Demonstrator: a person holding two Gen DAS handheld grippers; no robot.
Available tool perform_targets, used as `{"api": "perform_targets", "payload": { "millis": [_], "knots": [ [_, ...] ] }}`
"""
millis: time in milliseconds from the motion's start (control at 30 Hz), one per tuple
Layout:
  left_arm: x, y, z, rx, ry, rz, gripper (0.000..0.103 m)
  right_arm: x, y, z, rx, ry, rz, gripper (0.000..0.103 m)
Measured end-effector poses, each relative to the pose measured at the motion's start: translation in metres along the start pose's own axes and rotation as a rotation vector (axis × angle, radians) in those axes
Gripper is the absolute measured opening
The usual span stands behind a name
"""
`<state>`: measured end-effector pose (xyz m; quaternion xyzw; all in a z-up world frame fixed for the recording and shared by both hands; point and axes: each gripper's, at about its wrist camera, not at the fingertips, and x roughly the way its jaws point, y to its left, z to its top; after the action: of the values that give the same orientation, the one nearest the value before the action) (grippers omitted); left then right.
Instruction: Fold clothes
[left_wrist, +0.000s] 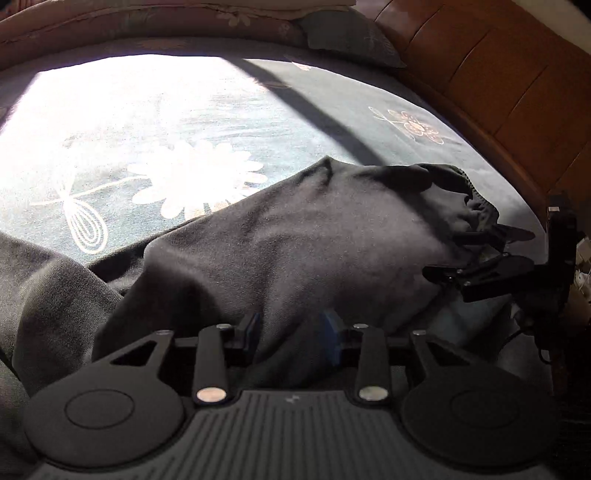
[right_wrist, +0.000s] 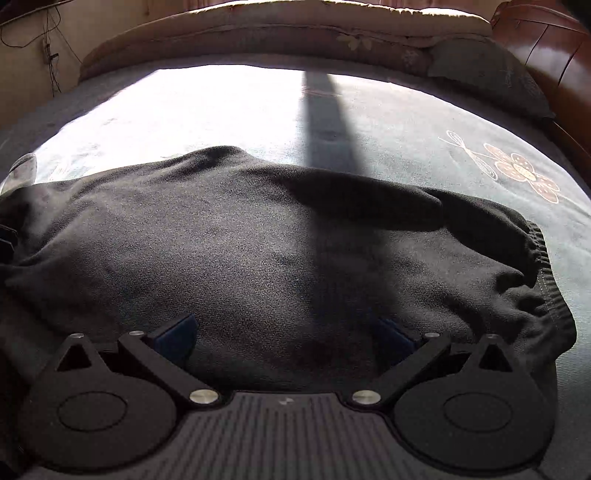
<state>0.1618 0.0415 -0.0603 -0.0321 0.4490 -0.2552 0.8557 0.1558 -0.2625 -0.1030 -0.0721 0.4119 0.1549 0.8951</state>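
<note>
The left claw (left_wrist: 291, 332) stands partly parted, a fold of the black garment (left_wrist: 295, 236) draped between its blue pads (left_wrist: 330, 326); whether they pinch it cannot be told. The right claw (right_wrist: 288, 332) is released, its jaws spread wide over the same garment (right_wrist: 240, 243), gripping nothing. The garment lies bunched on the bed (right_wrist: 424, 122), its elastic waistband (right_wrist: 539, 251) at 3 o'clock. Beyond, at 12 o'clock, sunlight floods the flowered bedspread. A pillow (right_wrist: 487, 74) and wooden headboard (left_wrist: 498, 85) sit at 1 o'clock.
</note>
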Motion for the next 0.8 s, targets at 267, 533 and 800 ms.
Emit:
{"api": "perform_targets", "payload": {
  "millis": [267, 533, 800],
  "knots": [
    [0.066, -0.043, 0.017, 0.06, 0.047, 0.021, 0.049, -0.019, -0.017, -0.008, 0.033, -0.059, -0.037, 0.103],
    [0.061, -0.037, 0.004, -0.036, 0.027, 0.019, 0.065, -0.002, -0.085, -0.02, 0.209, -0.095, -0.072, 0.103],
    [0.066, -0.062, 0.016, 0.036, 0.031, 0.05, 0.069, -0.002, -0.081, -0.032, 0.189, -0.161, -0.075, 0.103]
  ]
}}
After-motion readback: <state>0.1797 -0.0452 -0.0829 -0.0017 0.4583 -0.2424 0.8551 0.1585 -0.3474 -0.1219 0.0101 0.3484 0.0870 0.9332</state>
